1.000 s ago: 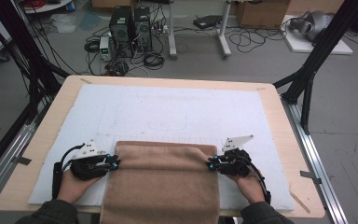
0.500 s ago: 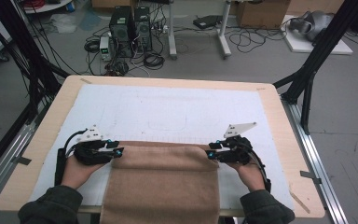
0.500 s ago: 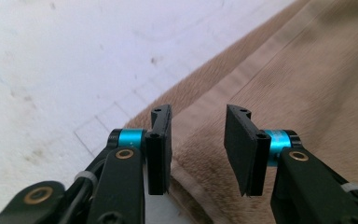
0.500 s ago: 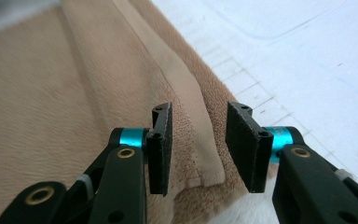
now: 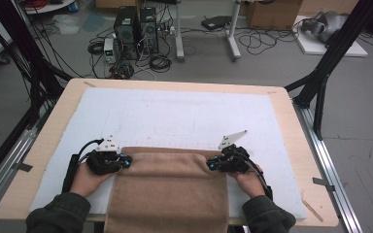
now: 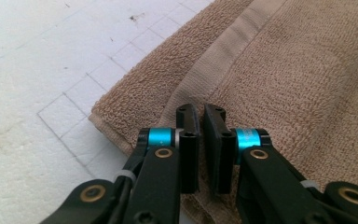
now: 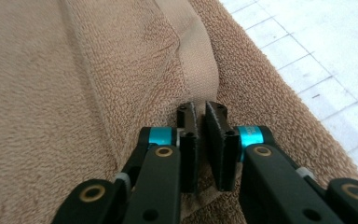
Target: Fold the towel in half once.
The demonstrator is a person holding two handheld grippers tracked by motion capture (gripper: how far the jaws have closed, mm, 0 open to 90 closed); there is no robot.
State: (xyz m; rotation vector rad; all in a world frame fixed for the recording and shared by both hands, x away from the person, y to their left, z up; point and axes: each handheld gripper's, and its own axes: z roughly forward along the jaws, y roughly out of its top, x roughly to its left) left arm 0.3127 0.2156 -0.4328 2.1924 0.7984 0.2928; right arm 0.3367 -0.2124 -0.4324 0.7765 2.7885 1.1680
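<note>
A brown towel (image 5: 170, 189) lies on the white mat (image 5: 175, 111) at the table's near side and hangs over the front edge. My left gripper (image 5: 126, 160) is at the towel's far left corner and my right gripper (image 5: 210, 165) at its far right corner. In the left gripper view the jaws (image 6: 200, 116) have just been closing and stand pressed together on the towel (image 6: 298, 70) beside its woven band. In the right gripper view the jaws (image 7: 200, 109) have also just closed, pinching a raised fold of the towel (image 7: 74, 93) at the band.
The wooden table (image 5: 291, 126) has metal rails along both sides. Black frame poles stand at its far corners. Computers and cables lie on the floor beyond the far edge. The mat's far half is bare.
Both hands slid away from me along the towel's sides to its far corners, and the grippers moved in onto the cloth.
</note>
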